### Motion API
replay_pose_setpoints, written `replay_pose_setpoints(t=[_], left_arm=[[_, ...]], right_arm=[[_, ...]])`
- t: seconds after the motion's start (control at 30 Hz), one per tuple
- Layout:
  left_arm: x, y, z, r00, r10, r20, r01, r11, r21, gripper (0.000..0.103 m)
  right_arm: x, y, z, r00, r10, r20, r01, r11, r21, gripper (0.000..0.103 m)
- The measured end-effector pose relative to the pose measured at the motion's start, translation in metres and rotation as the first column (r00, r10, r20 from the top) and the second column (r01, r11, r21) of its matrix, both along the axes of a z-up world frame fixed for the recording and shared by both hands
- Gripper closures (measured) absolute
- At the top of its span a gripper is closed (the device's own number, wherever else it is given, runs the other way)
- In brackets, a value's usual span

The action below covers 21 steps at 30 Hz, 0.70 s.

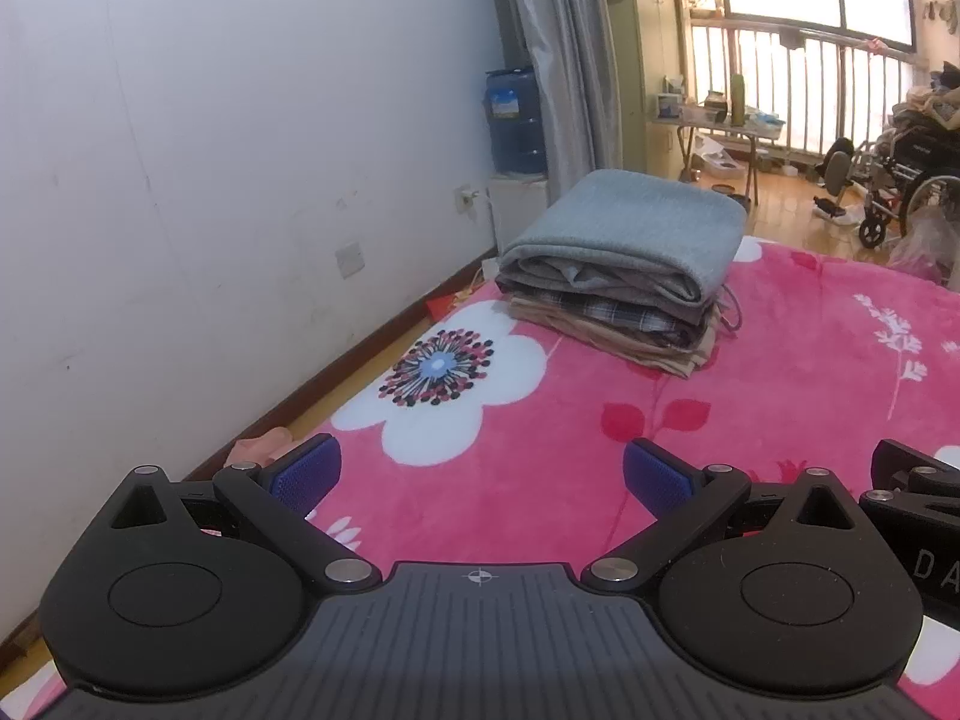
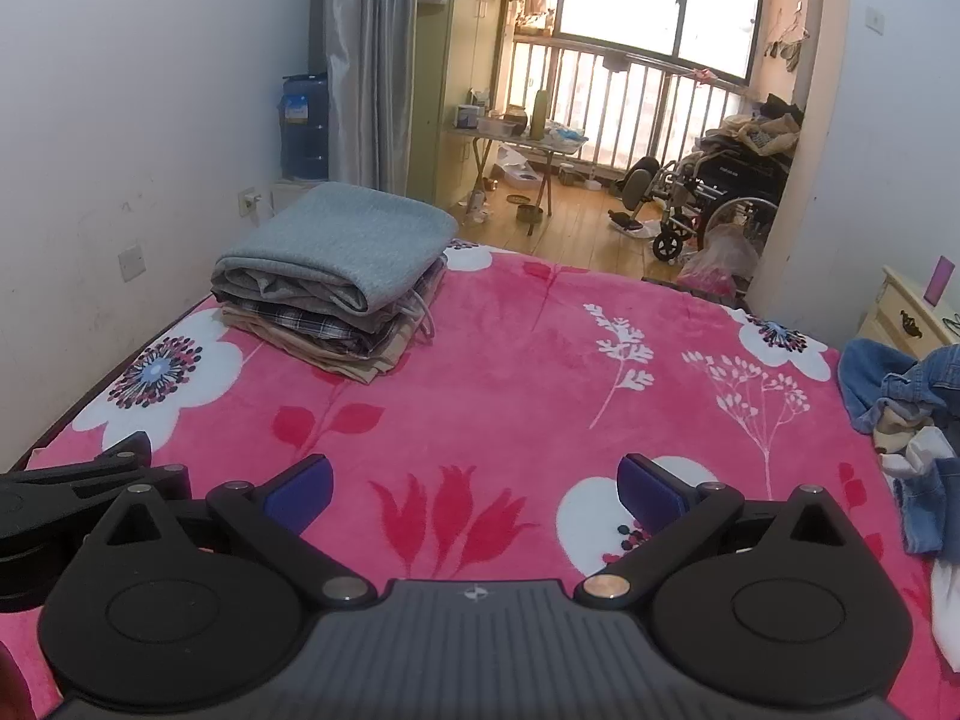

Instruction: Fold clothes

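A stack of folded clothes (image 1: pixel 624 264), grey on top with plaid and beige below, lies at the far left corner of the pink flowered blanket (image 1: pixel 750 372); it also shows in the right wrist view (image 2: pixel 336 276). A heap of unfolded clothes (image 2: pixel 906 408), blue denim with white pieces, lies at the bed's right edge. My left gripper (image 1: pixel 483 480) is open and empty above the blanket's near part. My right gripper (image 2: pixel 474 489) is open and empty, level beside it. Each gripper shows at the edge of the other's view.
A white wall (image 1: pixel 210 180) runs along the bed's left side. Beyond the bed are a blue water jug (image 2: pixel 305 126), a grey curtain (image 2: pixel 366 60), a folding table (image 2: pixel 516 132), a wheelchair (image 2: pixel 714 198) and a cream dresser (image 2: pixel 906 315) at the right.
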State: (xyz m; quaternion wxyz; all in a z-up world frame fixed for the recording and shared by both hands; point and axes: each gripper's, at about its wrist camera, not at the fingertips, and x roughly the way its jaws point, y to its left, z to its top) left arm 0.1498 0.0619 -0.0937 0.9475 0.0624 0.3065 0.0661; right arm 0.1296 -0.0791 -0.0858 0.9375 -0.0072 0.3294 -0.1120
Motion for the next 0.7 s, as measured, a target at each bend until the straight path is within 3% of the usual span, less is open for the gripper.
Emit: replay_pose_setpoints(t=[0.7], left_arm=[[-0.0001,-0.0005,0.0003,1.000,0.002,0.001,-0.002,1.000,0.002,0.002]], right_arm=[[-0.0003,-0.0002,0.0003,1.000,-0.005,0.004,0.005,1.000,0.006,0.000]])
